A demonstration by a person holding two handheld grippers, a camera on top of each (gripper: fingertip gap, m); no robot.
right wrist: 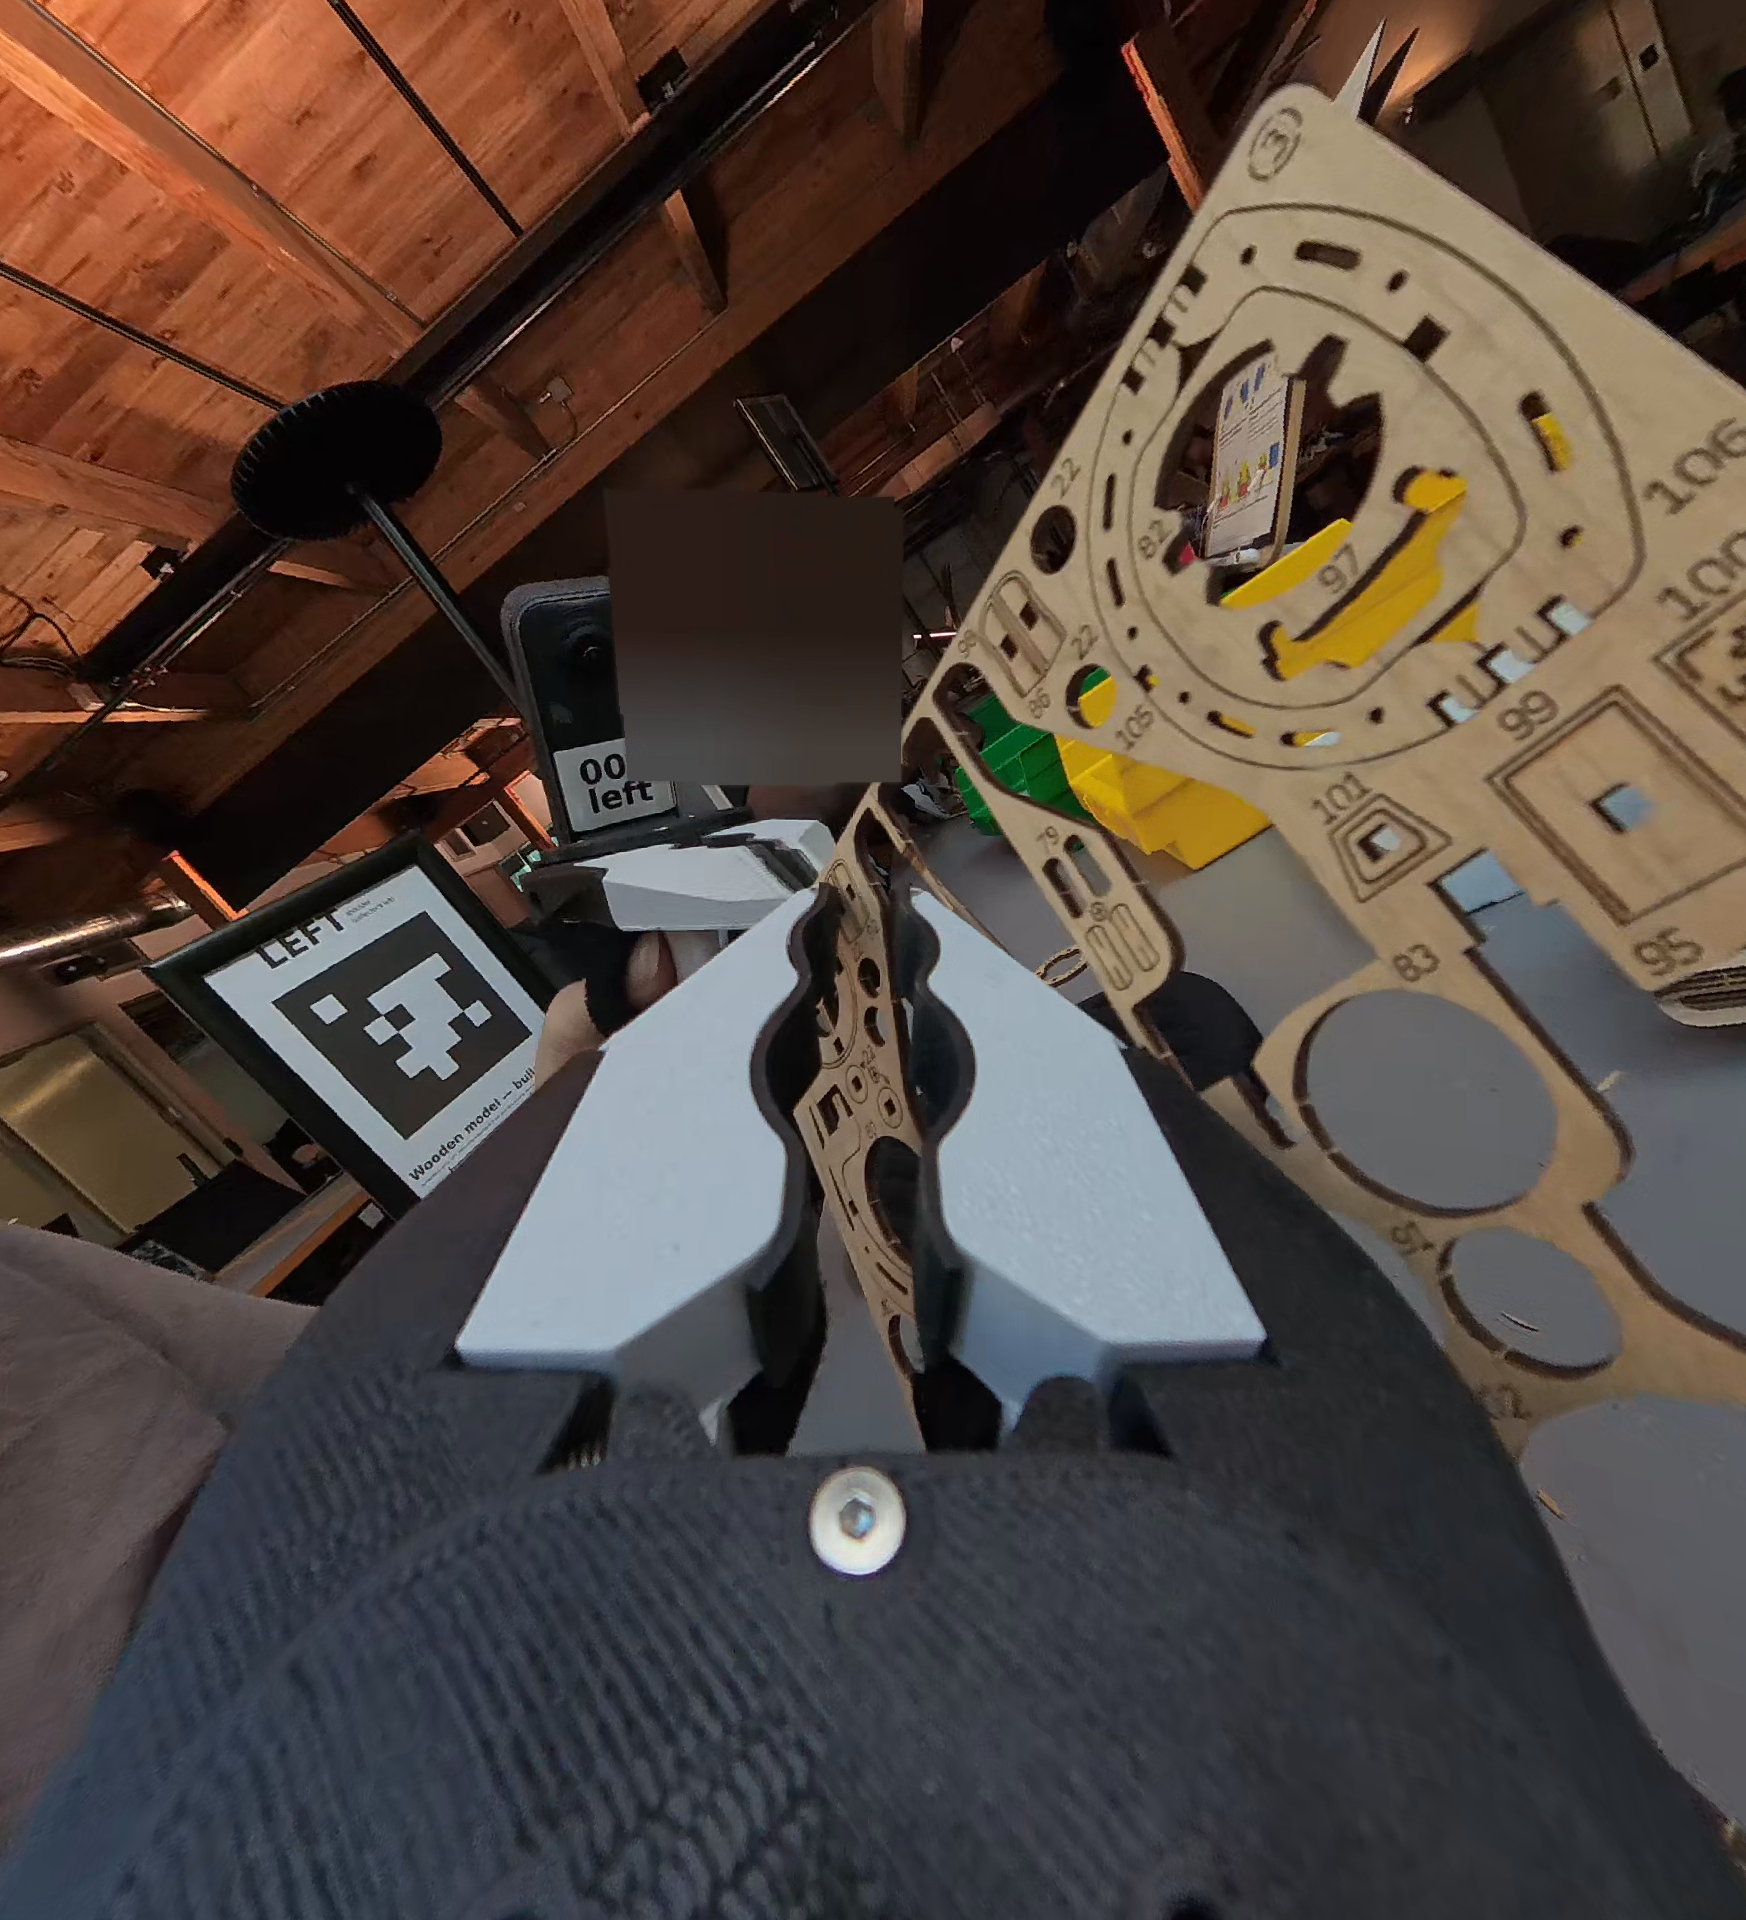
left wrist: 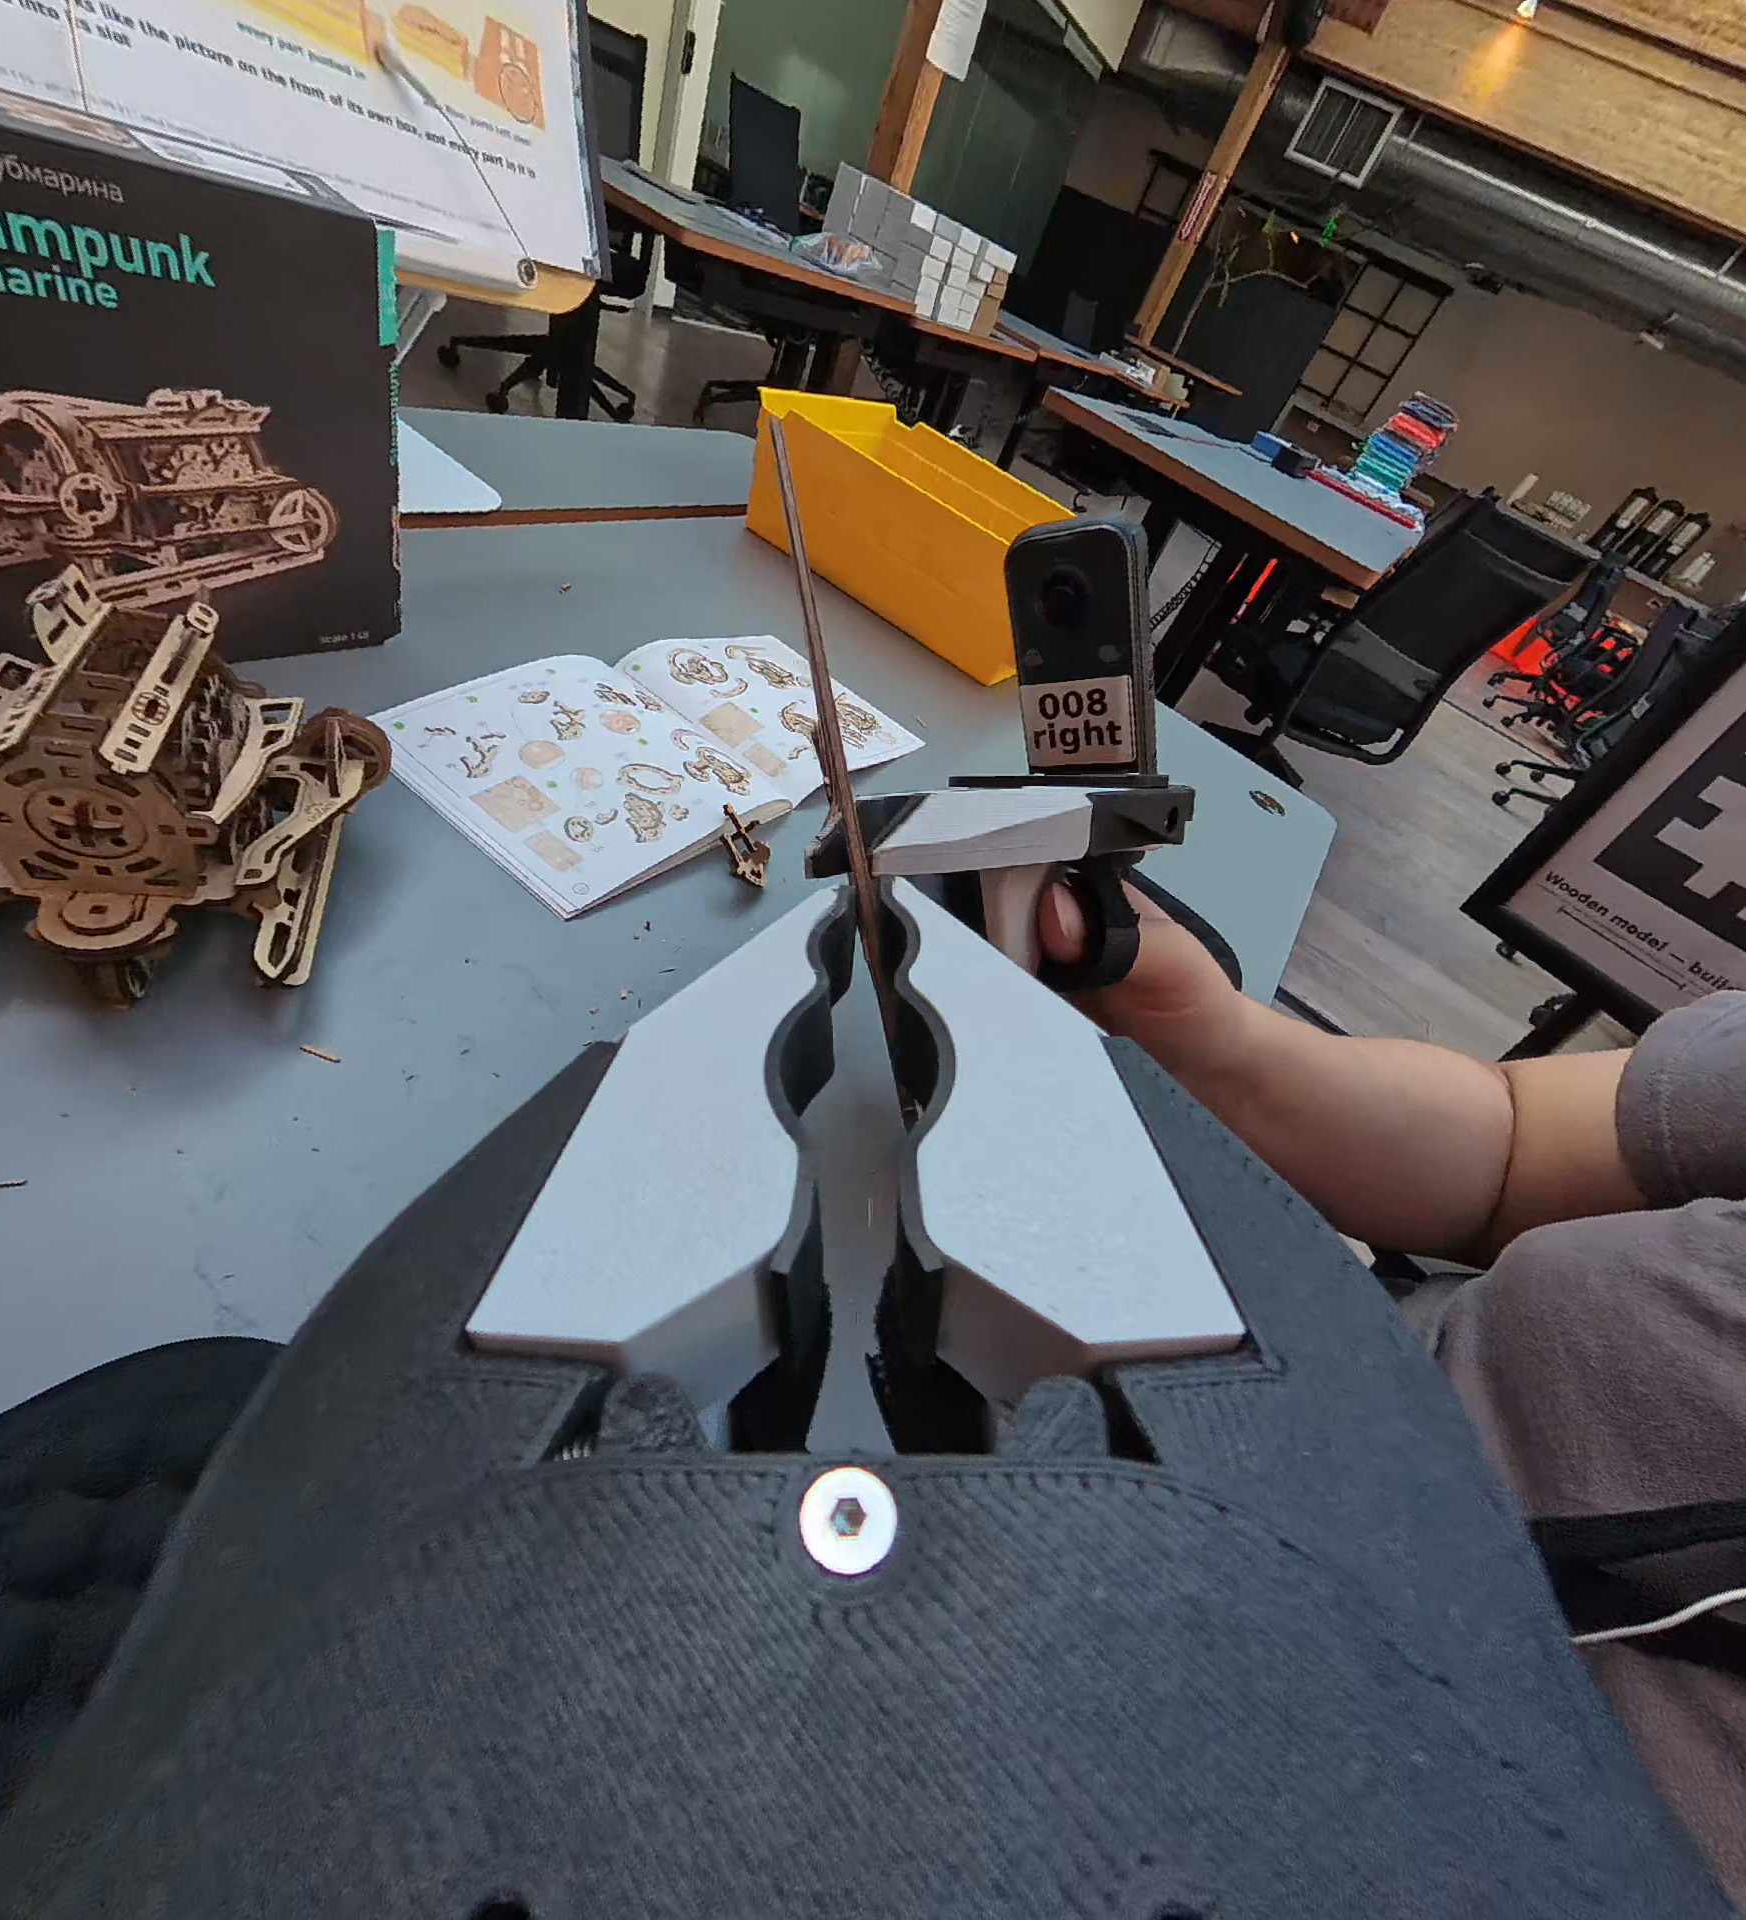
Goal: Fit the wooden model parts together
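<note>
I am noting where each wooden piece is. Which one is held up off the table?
The flat parts sheet, shut in both the left gripper and the right gripper. The built model and the small loose part sit on the table.

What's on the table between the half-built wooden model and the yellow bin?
In the left wrist view, the open instruction booklet lies between the wooden model and the yellow bin, with a small loose wooden piece by its near edge.

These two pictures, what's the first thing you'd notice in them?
The big laser-cut plywood sheet full of holes, held up in the air with both claws shut on it; it fills the right side of the right wrist view. In the left wrist view, the half-built wooden model stands at the left on the grey table, with an open instruction booklet and a yellow bin behind.
</note>
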